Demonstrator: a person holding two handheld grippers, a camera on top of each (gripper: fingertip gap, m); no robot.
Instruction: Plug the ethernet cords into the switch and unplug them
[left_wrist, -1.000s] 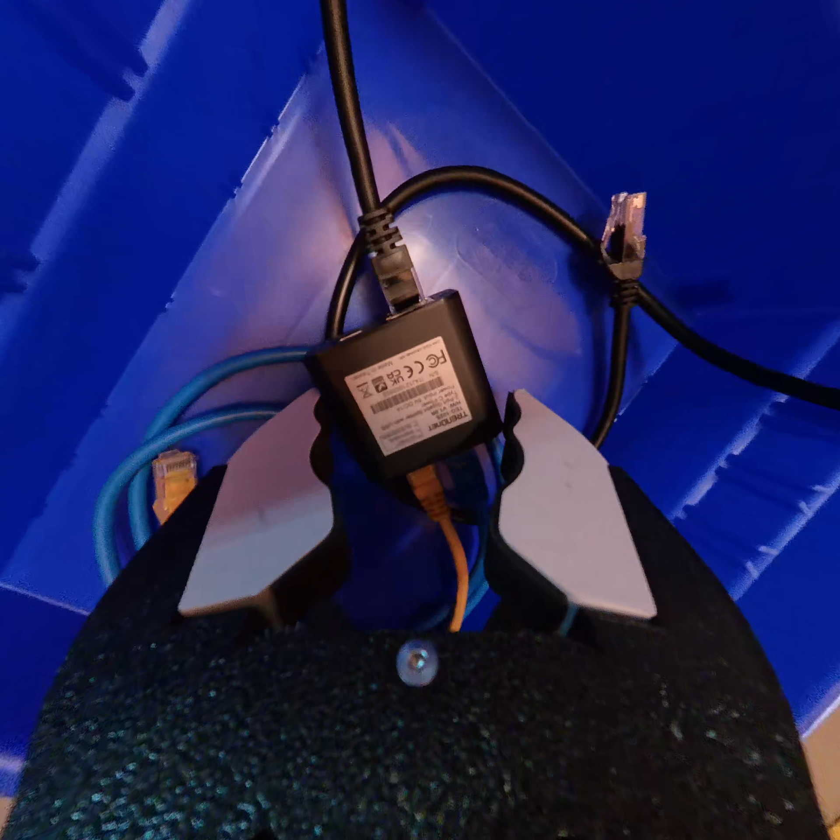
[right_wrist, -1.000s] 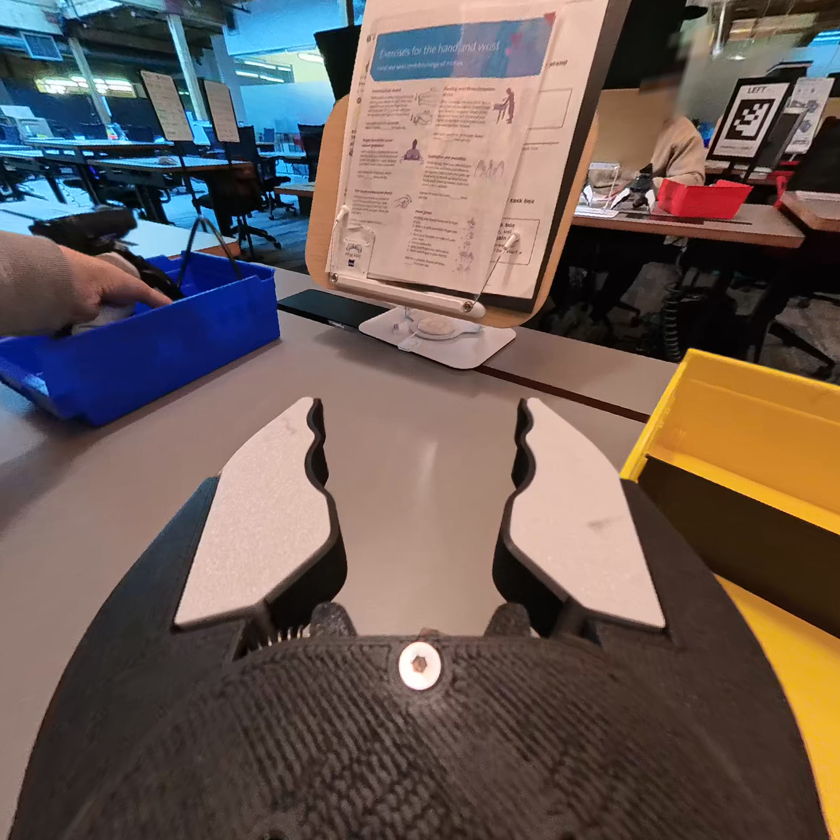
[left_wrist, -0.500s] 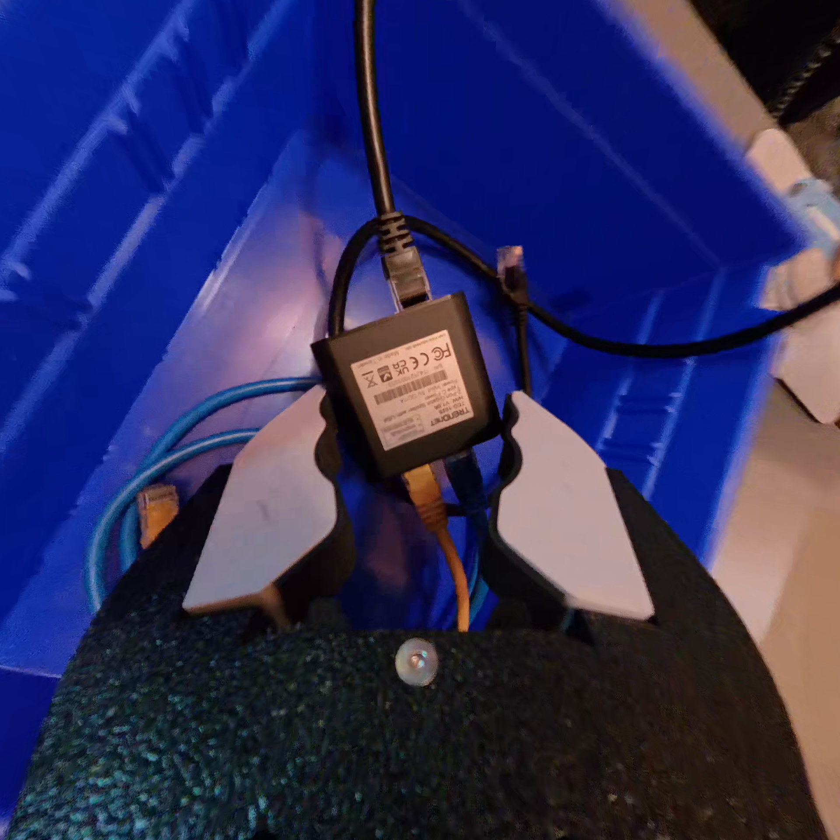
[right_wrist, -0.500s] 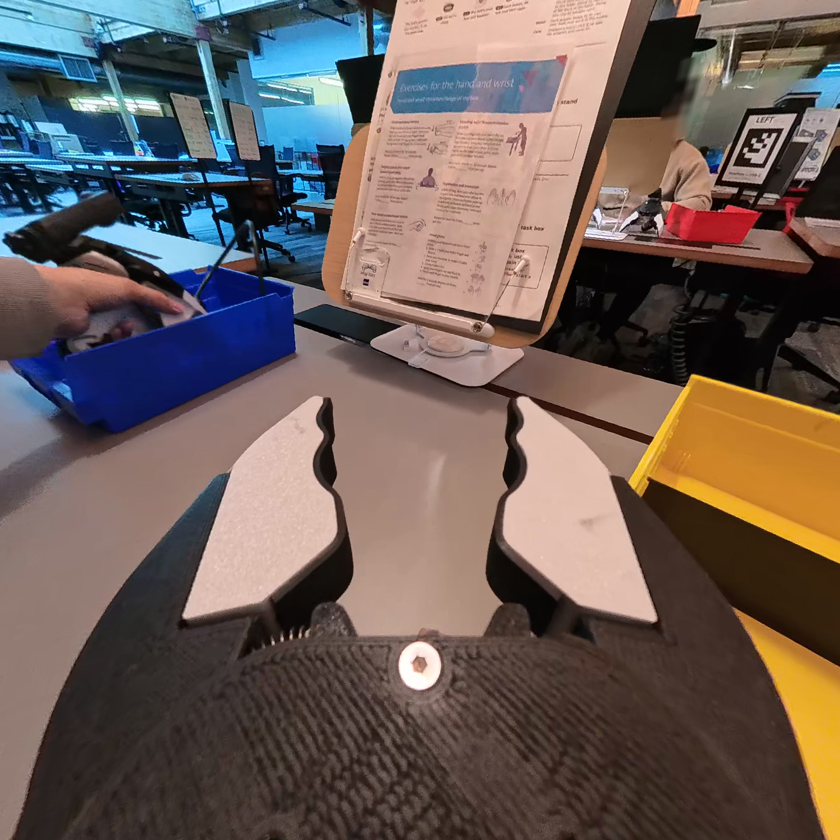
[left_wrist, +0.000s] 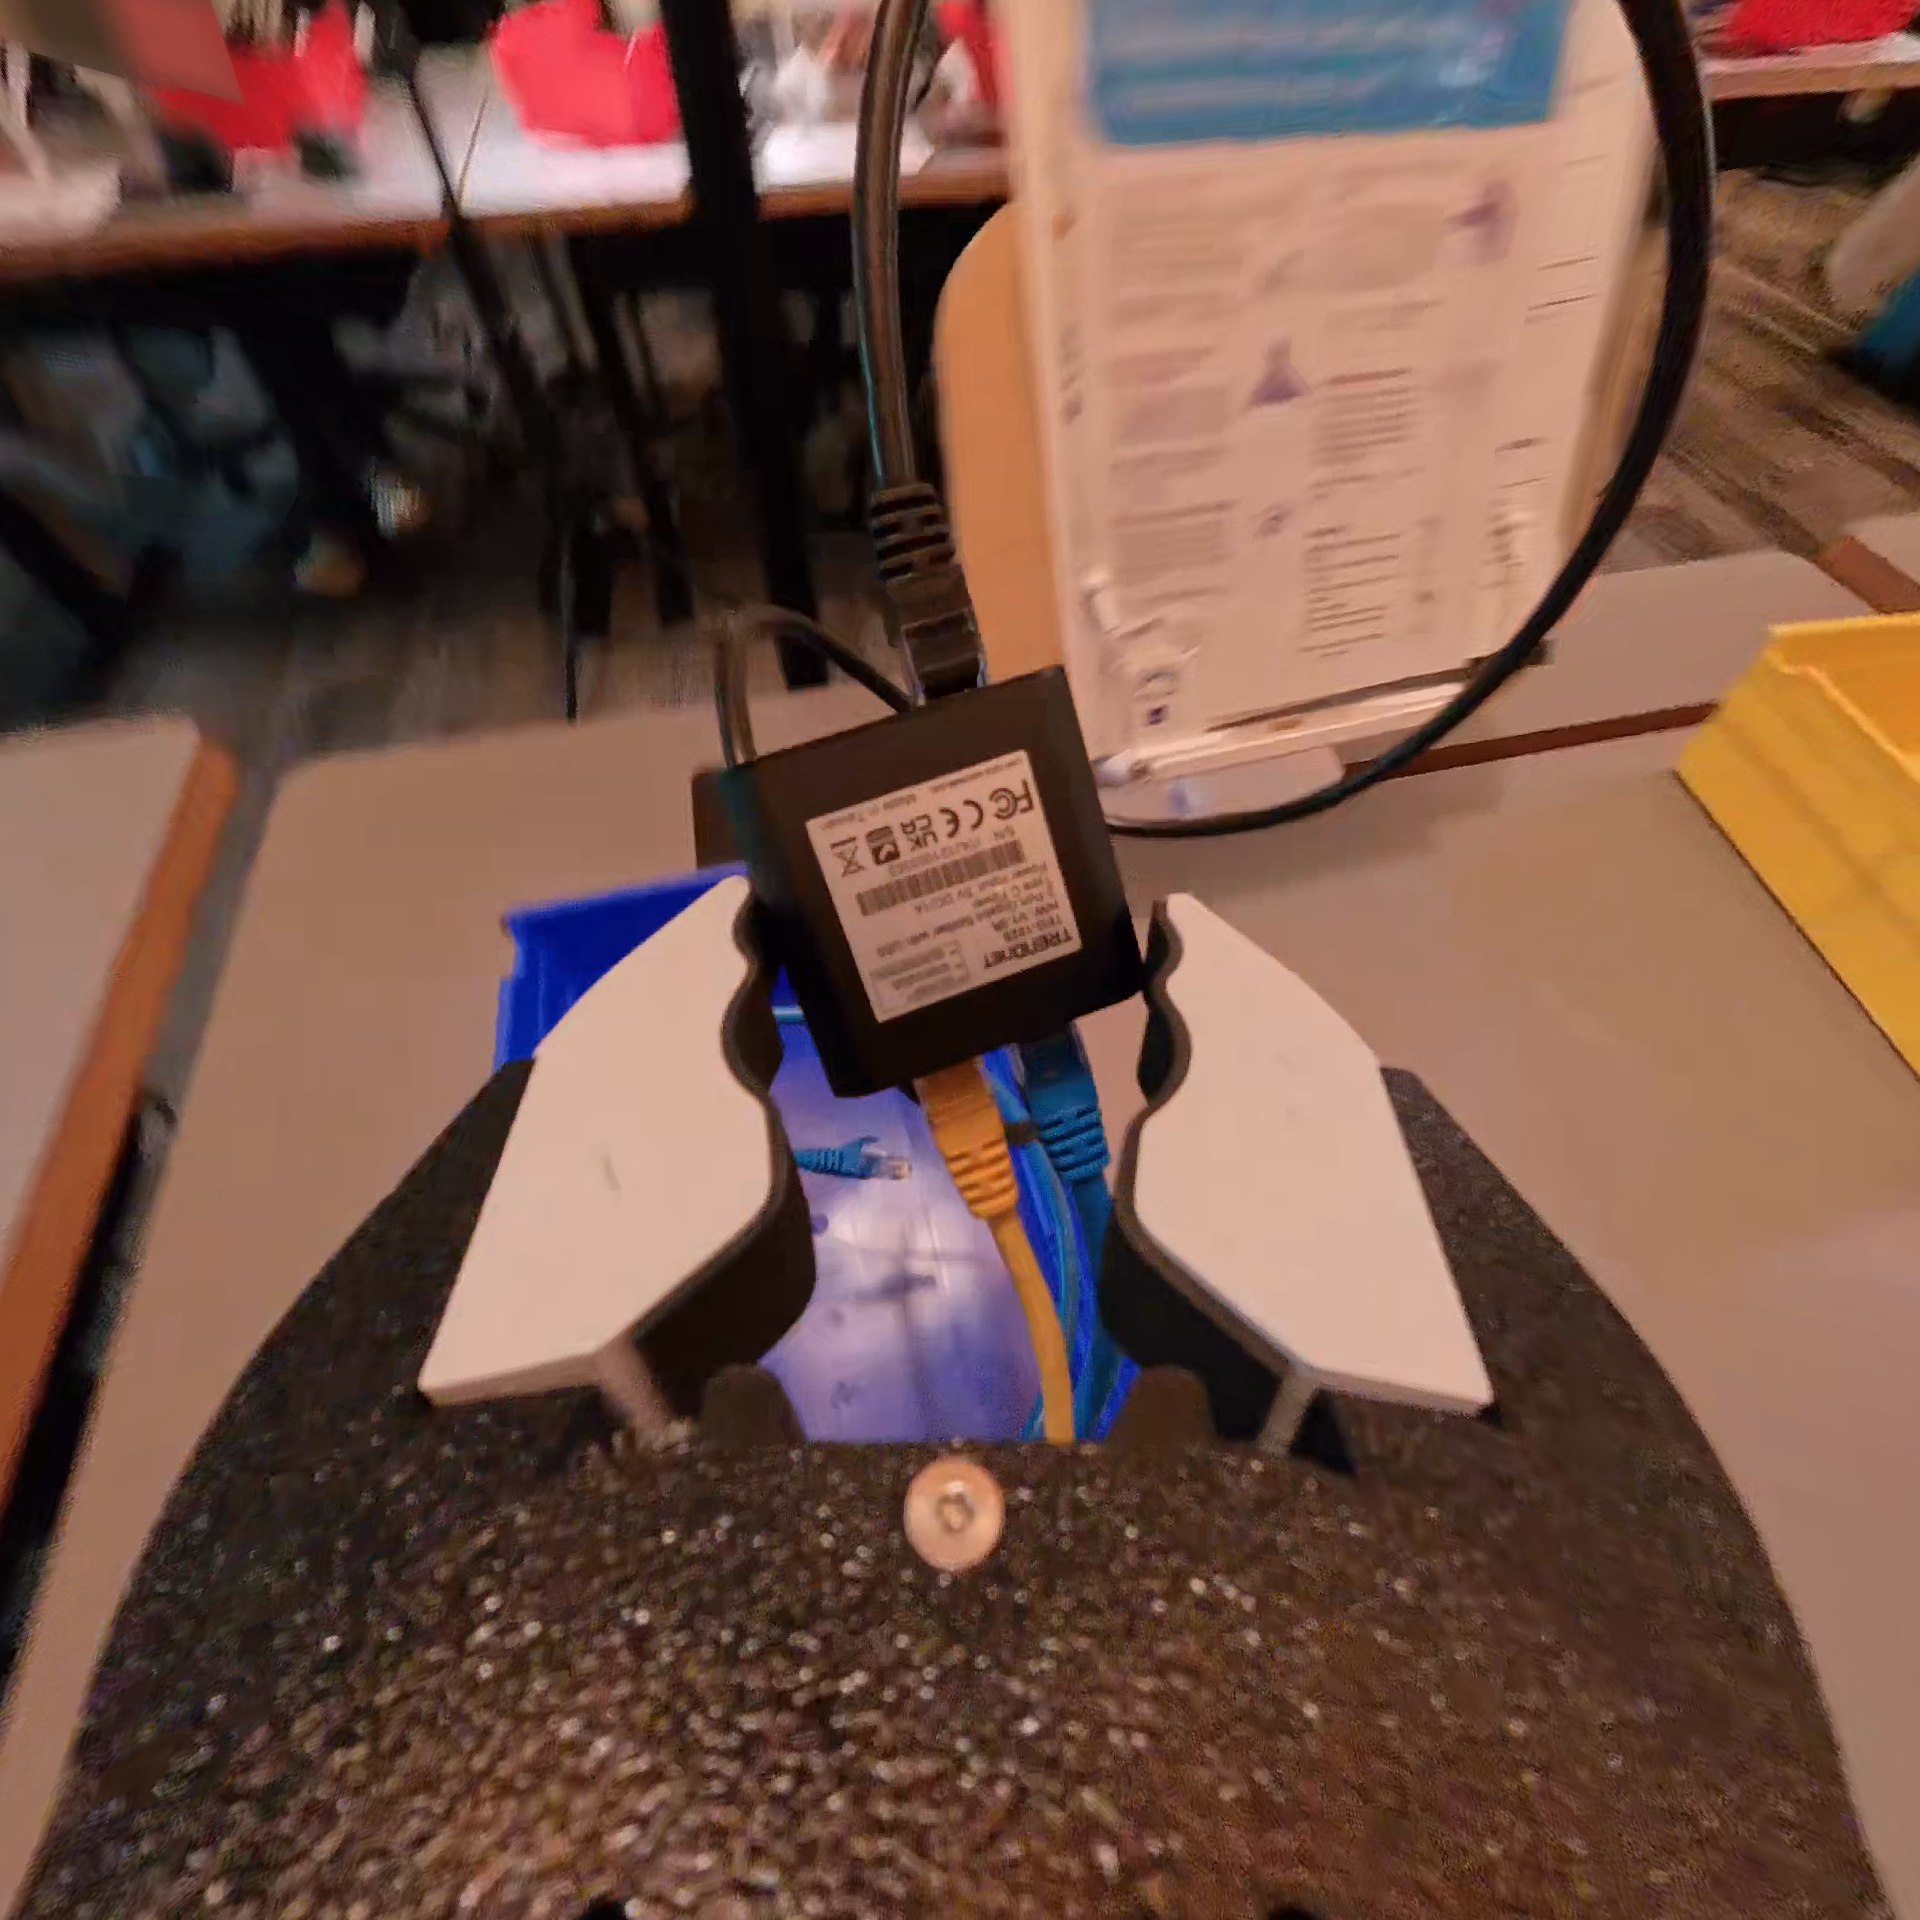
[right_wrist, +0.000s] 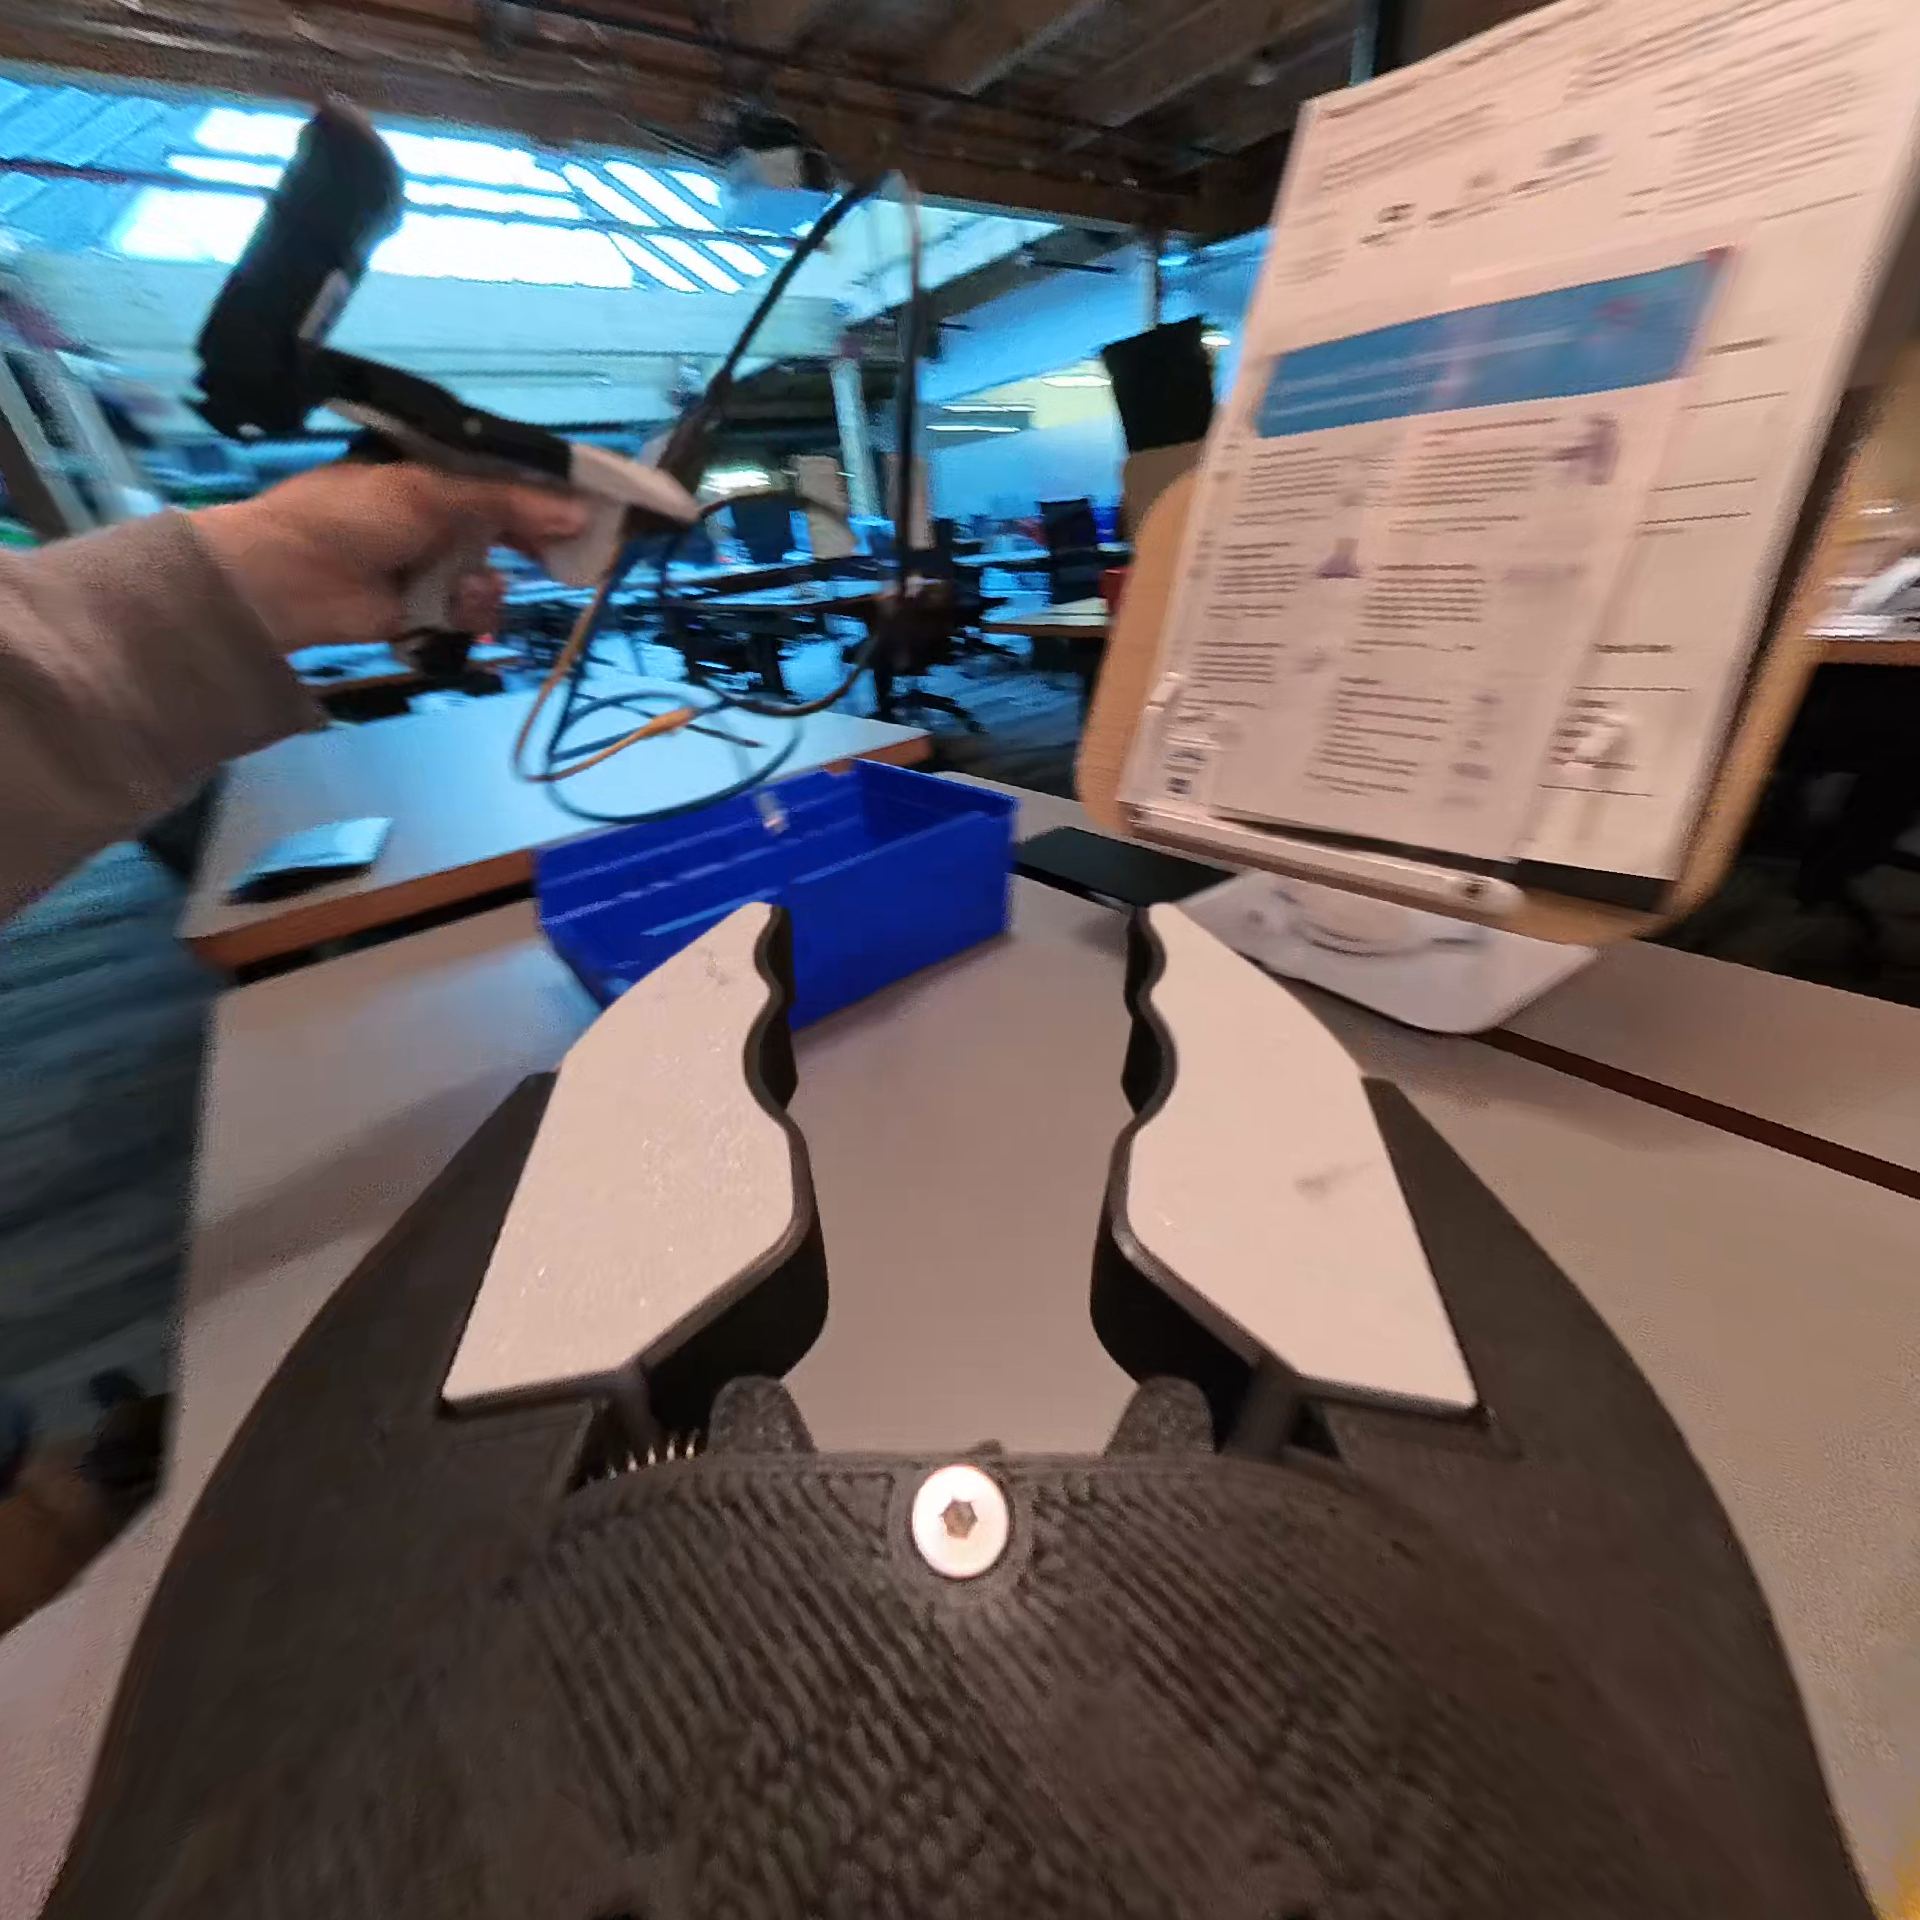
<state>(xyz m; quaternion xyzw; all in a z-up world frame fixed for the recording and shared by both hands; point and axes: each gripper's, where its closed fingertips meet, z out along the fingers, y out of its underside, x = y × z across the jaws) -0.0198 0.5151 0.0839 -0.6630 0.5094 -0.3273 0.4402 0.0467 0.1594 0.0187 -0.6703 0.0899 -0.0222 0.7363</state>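
Observation:
My left gripper (left_wrist: 956, 904) is shut on the black switch (left_wrist: 935, 883), label side up, and holds it in the air above the blue bin (left_wrist: 561, 956). A black cord (left_wrist: 920, 582) is plugged into its far side. A yellow cord (left_wrist: 977, 1153) and a blue cord (left_wrist: 1070, 1122) are plugged into its near side and hang into the bin. A loose blue plug (left_wrist: 847, 1158) lies in the bin. My right gripper (right_wrist: 956, 925) is open and empty, low over the table. The right wrist view shows the left gripper (right_wrist: 623, 499) raised, with cords (right_wrist: 644, 727) dangling over the bin (right_wrist: 883, 894).
A document stand (right_wrist: 1455, 582) holding a printed sheet stands at the back right of the grey table (right_wrist: 956, 1091). A yellow bin (left_wrist: 1818, 790) sits at the table's right side. A person's hand and sleeve (right_wrist: 156, 644) hold the left gripper. Other tables stand behind. The grippers' ends are close to 40 cm from one another.
My left gripper has lifted the switch and its plugged-in cords up out of the blue bin. My right gripper has turned left towards the bin and stays open.

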